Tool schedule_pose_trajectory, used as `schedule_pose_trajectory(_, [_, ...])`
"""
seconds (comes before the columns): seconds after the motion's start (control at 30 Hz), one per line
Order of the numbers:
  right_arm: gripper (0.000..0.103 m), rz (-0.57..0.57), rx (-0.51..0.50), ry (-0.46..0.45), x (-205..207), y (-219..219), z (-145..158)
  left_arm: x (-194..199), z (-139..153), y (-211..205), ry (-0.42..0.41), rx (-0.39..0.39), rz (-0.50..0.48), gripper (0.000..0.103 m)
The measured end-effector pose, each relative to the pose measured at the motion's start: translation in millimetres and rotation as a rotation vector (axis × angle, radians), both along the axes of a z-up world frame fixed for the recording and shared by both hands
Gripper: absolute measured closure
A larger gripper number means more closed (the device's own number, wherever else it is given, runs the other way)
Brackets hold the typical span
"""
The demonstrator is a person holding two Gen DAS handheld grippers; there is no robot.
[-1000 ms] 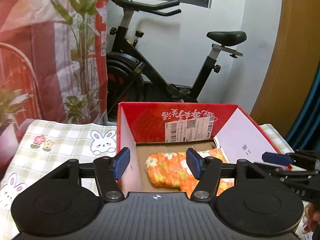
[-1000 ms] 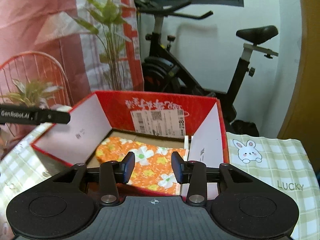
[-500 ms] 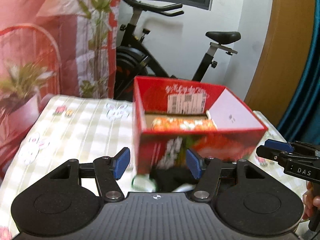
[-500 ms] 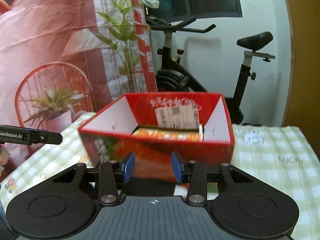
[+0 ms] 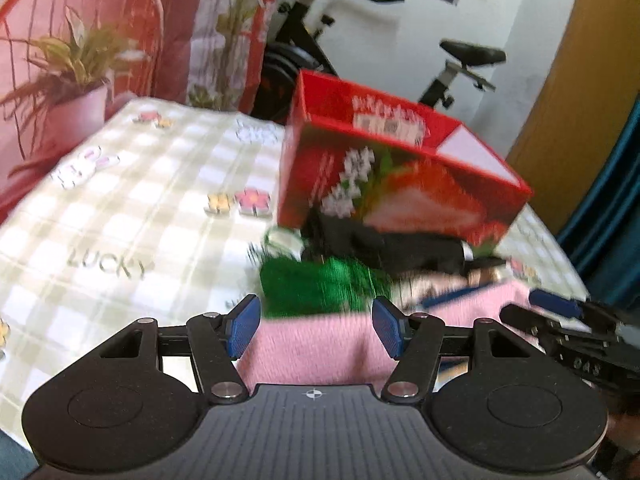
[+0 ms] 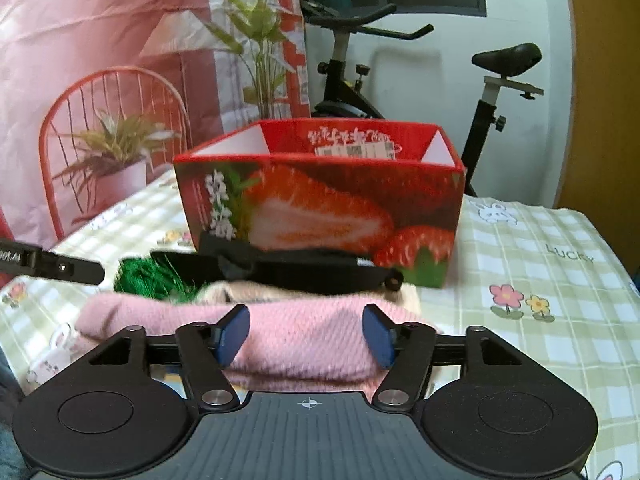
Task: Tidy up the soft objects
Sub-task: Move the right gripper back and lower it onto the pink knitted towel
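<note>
Your left gripper (image 5: 316, 330) stands open over the near edge of the pink knit (image 5: 312, 352), its pads clear of it. Your right gripper (image 6: 306, 334) is opening above the same pink knit (image 6: 296, 332), gripping nothing. Beyond it lie the green fluffy piece (image 6: 148, 276) and the black item (image 6: 304, 268), just in front of the red strawberry box (image 6: 320, 204) on the checked cloth (image 6: 540, 272).
</note>
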State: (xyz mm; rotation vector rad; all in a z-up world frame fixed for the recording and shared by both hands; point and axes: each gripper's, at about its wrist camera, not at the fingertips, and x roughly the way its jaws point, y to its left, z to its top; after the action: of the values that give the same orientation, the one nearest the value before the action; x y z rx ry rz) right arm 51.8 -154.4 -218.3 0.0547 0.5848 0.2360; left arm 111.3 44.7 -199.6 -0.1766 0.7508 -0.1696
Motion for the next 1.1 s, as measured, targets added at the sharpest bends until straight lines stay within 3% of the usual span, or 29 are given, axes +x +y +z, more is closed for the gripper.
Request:
schedule_pose_trajectory(0.23, [0.020, -0.032, -0.007, 0.005, 2, -4, -15, 5, -24, 3, 0.091, -0.029, -0.005, 0.039])
schedule_pose_trajectory(0.6, [0.020, -0.022, 0.012, 0.012, 5, -8, -24, 7, -45, 9, 0.153, -0.090, 0.008, 0.035])
schedule_pose_trajectory(1.1, [0.037, 0.006, -0.013, -0.002, 2, -3, -22, 11, -50, 7, 0.161, -0.102, -0.003, 0.034])
